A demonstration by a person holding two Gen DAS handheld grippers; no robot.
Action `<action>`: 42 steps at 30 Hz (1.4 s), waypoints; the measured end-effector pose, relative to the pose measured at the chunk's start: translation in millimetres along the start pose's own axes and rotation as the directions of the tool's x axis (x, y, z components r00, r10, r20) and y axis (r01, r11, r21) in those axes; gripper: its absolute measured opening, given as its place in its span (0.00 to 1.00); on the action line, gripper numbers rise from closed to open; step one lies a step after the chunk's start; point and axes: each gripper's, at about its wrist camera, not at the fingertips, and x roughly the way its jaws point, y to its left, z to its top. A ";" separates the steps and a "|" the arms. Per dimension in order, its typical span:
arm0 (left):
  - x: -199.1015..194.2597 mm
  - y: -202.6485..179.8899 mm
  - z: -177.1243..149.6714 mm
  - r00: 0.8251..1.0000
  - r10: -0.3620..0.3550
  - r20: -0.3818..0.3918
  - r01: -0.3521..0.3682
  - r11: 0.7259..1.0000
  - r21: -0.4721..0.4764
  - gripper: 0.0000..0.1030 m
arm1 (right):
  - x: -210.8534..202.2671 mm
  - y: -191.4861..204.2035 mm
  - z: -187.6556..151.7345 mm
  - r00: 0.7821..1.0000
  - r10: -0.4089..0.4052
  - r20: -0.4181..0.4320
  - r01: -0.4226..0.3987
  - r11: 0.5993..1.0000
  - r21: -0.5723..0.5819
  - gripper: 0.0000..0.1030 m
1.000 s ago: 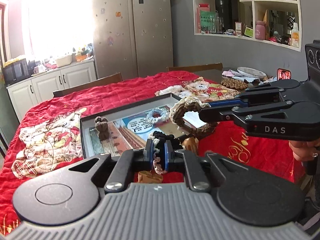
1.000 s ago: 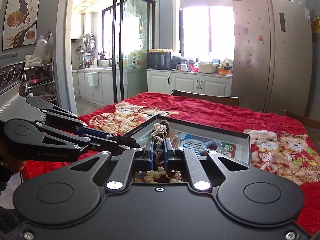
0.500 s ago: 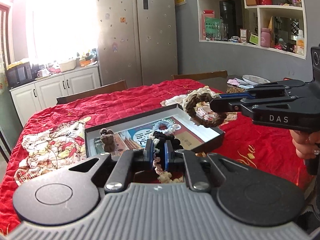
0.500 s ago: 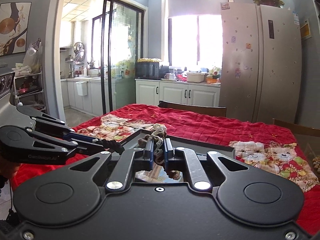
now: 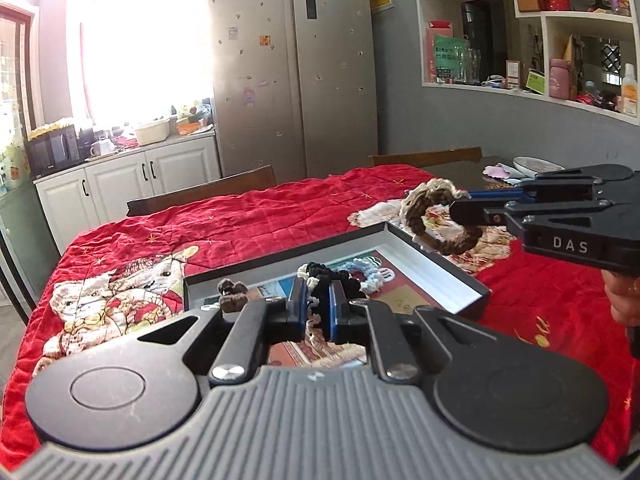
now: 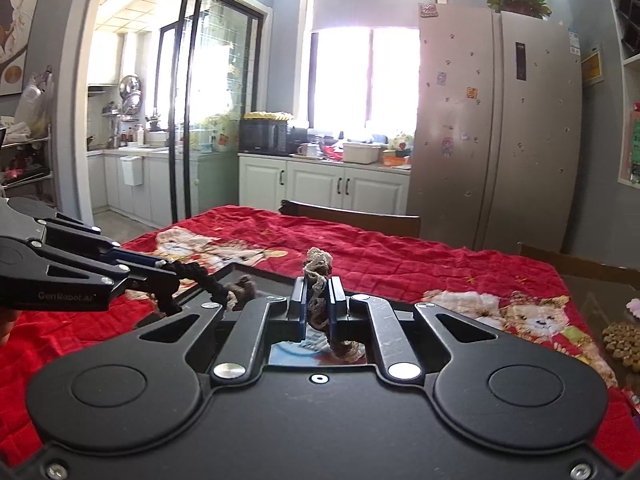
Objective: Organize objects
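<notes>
Two hair ties lifted clear of the tray [image 5: 436,268] since a second ago, one per gripper. Left gripper [image 5: 318,304]: jaws pinching a black scrunchie [image 5: 320,280], raised slightly and drawn back from the tray interior. Right gripper [image 5: 460,210]: jaws pinching a brown-and-cream scrunchie [image 5: 438,218], earlier low over the tray, now held high beyond its far right corner, above the red cloth [image 5: 248,220] on the worktop. Same tie seen edge-on between the right jaws in the right wrist view [image 6: 318,292]. Remaining in the tray: a small brown tie [image 5: 232,292] at the left, a pale blue one [image 5: 366,274] behind the black. Judged as removal stage under way, both ties secured and in transit. Destination not visible. Two items apparently yet to be collected.
</notes>
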 end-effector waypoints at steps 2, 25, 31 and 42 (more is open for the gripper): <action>8.1 1.1 2.9 1.000 0.007 -0.001 -0.007 1.000 0.002 0.13 | 7.6 -3.7 3.0 1.000 -0.011 0.001 0.011 1.000 -0.003 0.10; 110.5 21.9 15.4 0.999 0.023 -0.046 -0.027 0.997 -0.071 0.13 | 143.2 -46.8 -25.3 0.978 -0.162 -0.133 0.167 0.986 0.027 0.10; 130.9 30.2 10.5 0.997 0.020 -0.070 -0.027 0.995 -0.095 0.13 | 161.0 -51.1 -35.7 0.965 -0.216 -0.146 0.219 0.976 0.006 0.10; 156.6 39.2 1.3 0.993 0.013 -0.116 -0.028 0.991 -0.130 0.13 | 182.8 -53.9 -51.3 0.959 -0.212 -0.189 0.216 0.976 -0.003 0.10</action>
